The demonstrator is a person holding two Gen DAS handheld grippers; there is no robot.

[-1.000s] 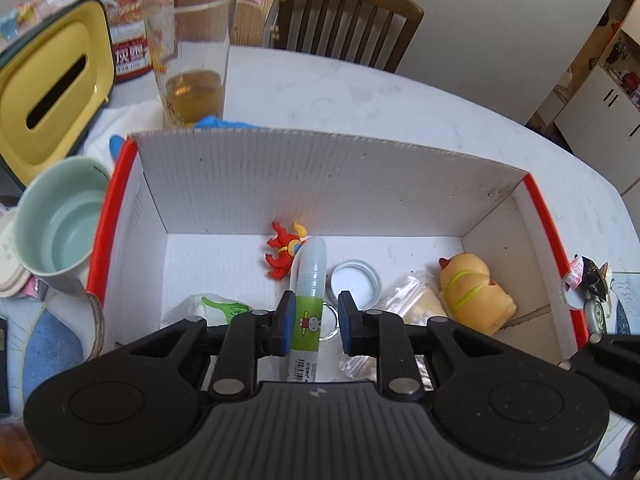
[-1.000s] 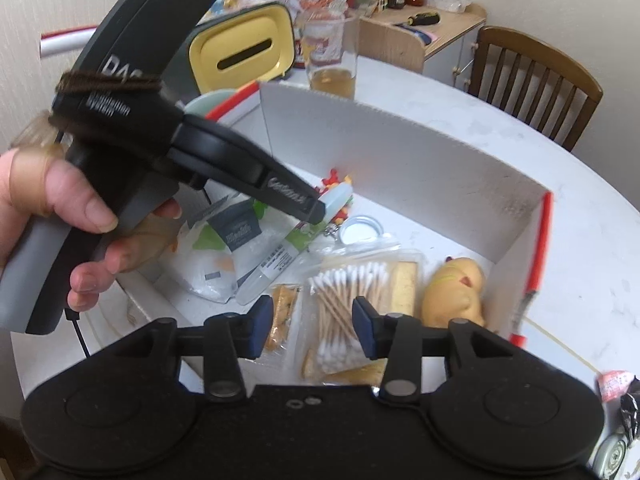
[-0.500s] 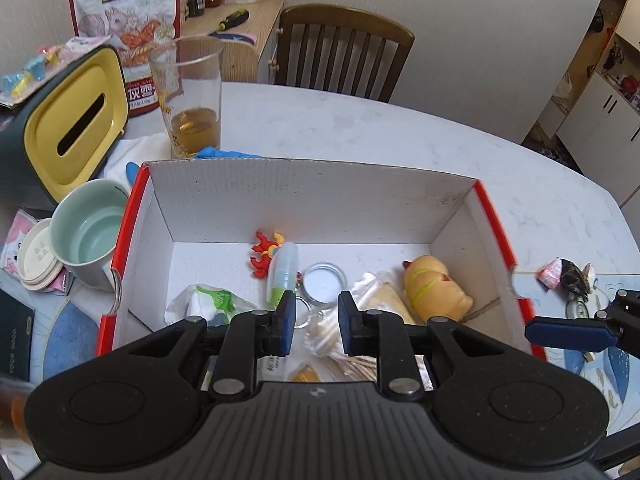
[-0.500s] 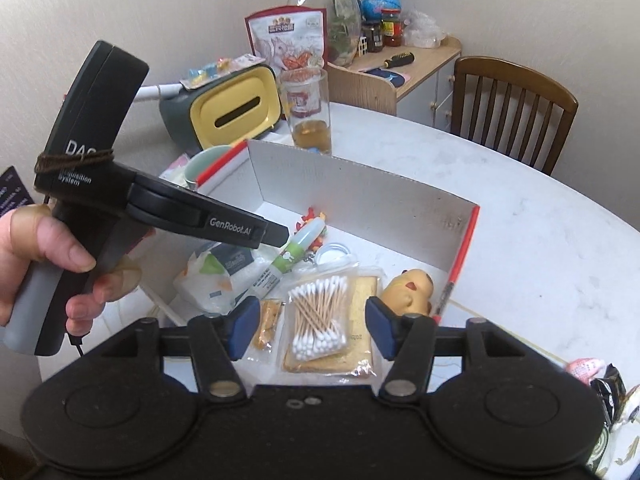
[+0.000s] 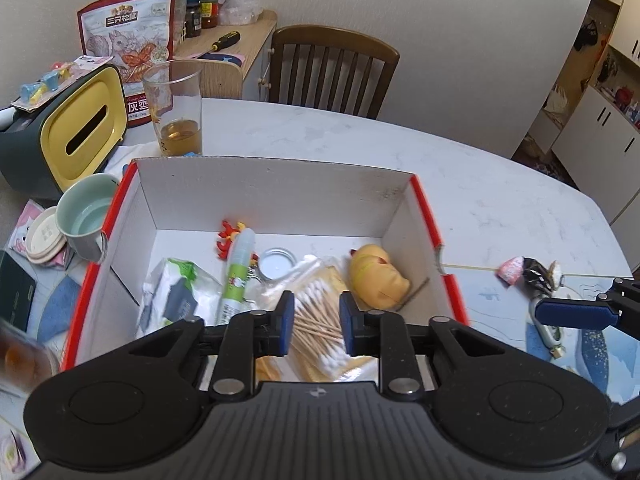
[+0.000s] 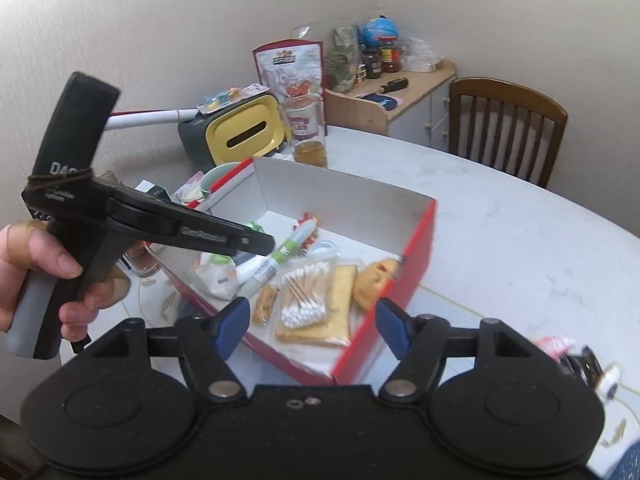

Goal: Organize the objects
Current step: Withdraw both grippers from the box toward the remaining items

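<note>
Box [image 5: 276, 196], white card with red edges, sits on the white table [image 5: 500, 200], holding a green-white tube [image 5: 236, 280], cotton swab bag [image 5: 316, 312], yellow duck toy [image 5: 376, 280], tissue pack [image 5: 172, 296] and a small lid [image 5: 278, 268]. Left gripper [image 5: 314, 324] above the near edge, jaws opening, nothing gripped. Right gripper [image 6: 312, 326] also empty, jaws opening wide. Glass [image 5: 176, 116] stands behind the box.

Soft even daylight, no hard shadows; strong fisheye bending at edges; slight motion blur, right view.
</note>
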